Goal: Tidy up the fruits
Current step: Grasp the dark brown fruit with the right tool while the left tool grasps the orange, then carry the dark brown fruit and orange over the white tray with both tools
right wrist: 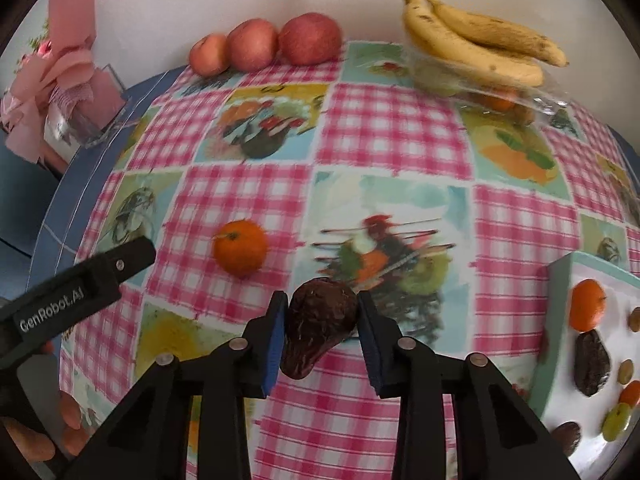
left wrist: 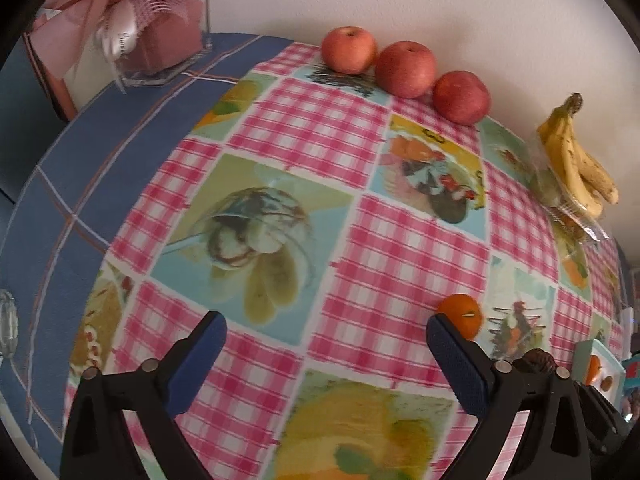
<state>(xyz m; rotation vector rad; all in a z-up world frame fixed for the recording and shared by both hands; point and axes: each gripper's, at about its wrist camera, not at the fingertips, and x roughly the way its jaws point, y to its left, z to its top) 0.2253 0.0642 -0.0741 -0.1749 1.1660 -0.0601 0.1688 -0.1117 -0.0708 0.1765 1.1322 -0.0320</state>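
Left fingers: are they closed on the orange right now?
No. The left gripper stands wide open and empty, and the orange sits on the tablecloth beside its right finger.

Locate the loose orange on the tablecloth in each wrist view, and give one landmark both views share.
Left wrist view: the orange sits low and right of centre, partly behind the left gripper's right finger.
Right wrist view: the orange lies left of centre, up and left of the dark fruit between the right gripper's pads.
Shared landmark: the row of three apples along the wall.
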